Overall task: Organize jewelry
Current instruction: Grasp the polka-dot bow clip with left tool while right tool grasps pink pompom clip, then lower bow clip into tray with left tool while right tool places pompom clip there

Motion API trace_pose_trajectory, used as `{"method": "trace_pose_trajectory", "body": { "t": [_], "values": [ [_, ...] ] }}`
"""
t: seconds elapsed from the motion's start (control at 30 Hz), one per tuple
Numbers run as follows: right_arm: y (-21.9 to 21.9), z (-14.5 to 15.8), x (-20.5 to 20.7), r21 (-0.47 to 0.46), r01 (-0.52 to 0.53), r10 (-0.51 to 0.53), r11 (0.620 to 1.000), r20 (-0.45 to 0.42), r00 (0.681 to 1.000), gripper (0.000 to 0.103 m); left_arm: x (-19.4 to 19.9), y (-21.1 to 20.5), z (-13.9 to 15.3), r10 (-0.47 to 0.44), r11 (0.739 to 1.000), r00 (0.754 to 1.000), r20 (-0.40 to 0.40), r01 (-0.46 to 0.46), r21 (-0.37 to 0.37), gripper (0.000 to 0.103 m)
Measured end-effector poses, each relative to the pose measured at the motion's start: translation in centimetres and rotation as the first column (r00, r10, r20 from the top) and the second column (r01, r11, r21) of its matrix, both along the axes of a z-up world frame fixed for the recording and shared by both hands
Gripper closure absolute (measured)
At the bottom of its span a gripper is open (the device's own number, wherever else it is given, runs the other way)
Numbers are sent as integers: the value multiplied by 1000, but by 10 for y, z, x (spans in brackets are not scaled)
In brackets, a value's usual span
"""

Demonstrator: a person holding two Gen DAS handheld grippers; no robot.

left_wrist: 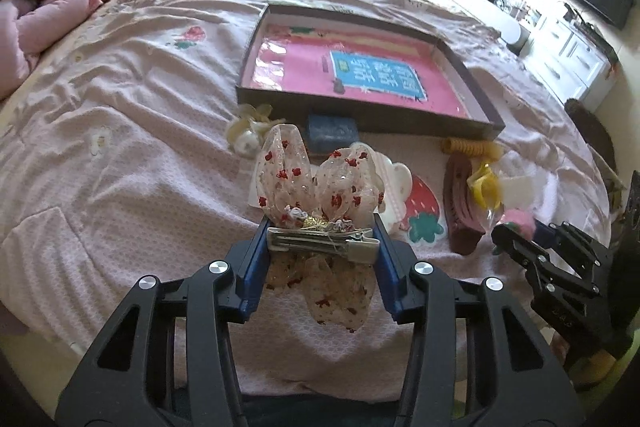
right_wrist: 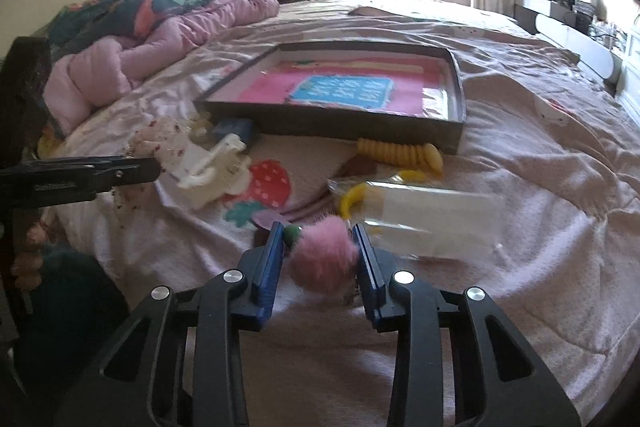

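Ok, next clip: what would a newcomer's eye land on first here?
Probably the sheer red-dotted bow clip, clamped by its metal clasp in the left tool above the bed. Next, the fluffy pink pompom between the right tool's fingers, then the shallow dark tray with its bright pink lining behind them.

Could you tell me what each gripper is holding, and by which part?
Left gripper clamps the bow hair clip by its metal clip; right gripper grips the pink pompom across its fluffy ball.

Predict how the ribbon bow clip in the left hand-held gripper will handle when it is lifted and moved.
The bow clip probably feels light: it is mostly sheer ribbon. Its loops likely flop, since the lower tails already hang limp below the left hand-held gripper. The metal clip bar looks stiff, so a grip across it should hold firm, though smooth metal may slip.
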State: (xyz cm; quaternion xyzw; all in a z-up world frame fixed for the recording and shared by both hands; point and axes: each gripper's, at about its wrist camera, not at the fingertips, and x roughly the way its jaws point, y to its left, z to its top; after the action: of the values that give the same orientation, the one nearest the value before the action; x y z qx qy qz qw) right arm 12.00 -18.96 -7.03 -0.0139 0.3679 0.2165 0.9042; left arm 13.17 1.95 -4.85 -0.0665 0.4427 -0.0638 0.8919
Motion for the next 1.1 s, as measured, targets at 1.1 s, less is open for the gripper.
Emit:
{"method": "trace_pose_trajectory", "body": {
  "t": [1.1],
  "values": [
    [-16,73,105,86,66,-76,994,118,990,72,88,4,49,38,998,986,164,-44,34,65]
  ]
}}
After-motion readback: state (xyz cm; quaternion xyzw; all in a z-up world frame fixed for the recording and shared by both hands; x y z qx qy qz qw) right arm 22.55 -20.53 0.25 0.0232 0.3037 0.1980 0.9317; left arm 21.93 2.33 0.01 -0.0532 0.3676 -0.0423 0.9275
